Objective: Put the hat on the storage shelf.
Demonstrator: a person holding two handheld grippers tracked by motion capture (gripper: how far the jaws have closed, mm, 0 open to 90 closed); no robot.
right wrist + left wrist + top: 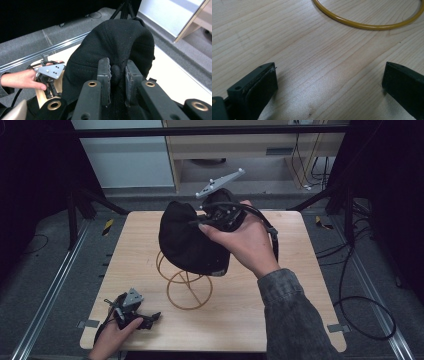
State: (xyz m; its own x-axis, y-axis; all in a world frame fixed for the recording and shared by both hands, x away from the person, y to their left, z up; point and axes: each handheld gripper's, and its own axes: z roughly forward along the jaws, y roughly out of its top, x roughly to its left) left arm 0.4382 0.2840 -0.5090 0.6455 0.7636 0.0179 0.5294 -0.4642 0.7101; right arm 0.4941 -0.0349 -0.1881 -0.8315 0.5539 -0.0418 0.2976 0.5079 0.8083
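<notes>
Two claws working: right claw [117,75] is pinching a black cap [192,240] above the yellow wire stand [186,285], left claw [142,319] is resting spread on the bench [280,320].

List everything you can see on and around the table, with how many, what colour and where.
cap: one, black, held over the table's middle, pinched by the right tool
wire stand: one, yellow, rings on the table's middle under the cap
table: one, light wood, centre of the high view
cables: several, black, on the grey floor right of the table
cabinet: one, light wood, beyond the table
tape marks: two, yellow and black, on the floor by the far corners
left tool: one, black, jaws open, low over the table's near left corner
right tool: one, black, jaws shut on a fold of the cap
hands: two, one holding each tool
sleeve: one, grey, right forearm
</notes>
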